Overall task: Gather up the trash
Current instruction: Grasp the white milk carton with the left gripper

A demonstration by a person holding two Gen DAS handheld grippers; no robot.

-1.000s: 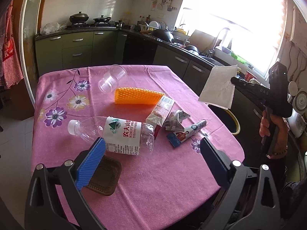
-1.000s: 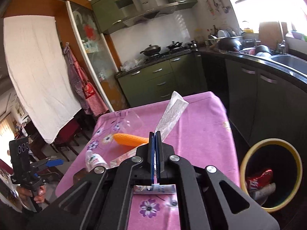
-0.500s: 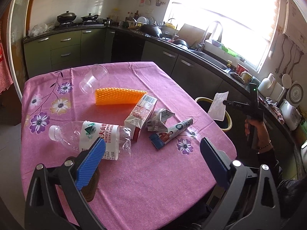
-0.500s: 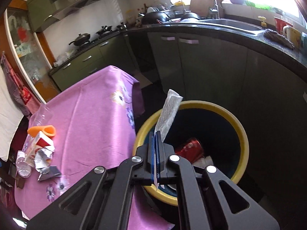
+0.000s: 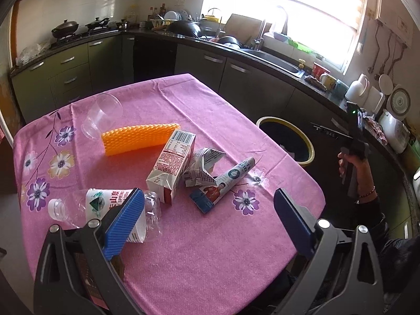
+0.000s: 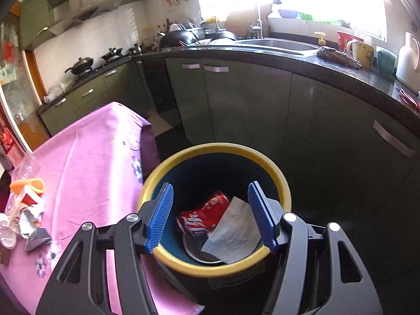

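Left wrist view
Step in hand: next pickup — my judgement is the water bottle (image 5: 110,210) is nearest, lying on its side on the tabletop (image 5: 210,249); a grip across its label should serve better than one on the crushed clear end.
Left claw (image 5: 207,220): spread wide and empty, hanging over the near part of the tabletop, its left pad in front of the bottle; I cannot tell if they touch.
Other trash: the carton (image 5: 172,165) lies just beyond the bottle, crumpled paper (image 5: 203,166) and a flattened tube (image 5: 223,186) beside the carton, orange foam (image 5: 139,141) and a clear cup (image 5: 101,118) farther back.

Right wrist view
Bin (image 6: 215,210): on the floor just off the tabletop's edge, yellow-rimmed.
Right claw (image 6: 211,216): released, gripping nothing — poised over the bin's mouth.
Inside the bin: white tissue (image 6: 232,232) resting against a red can (image 6: 203,214).
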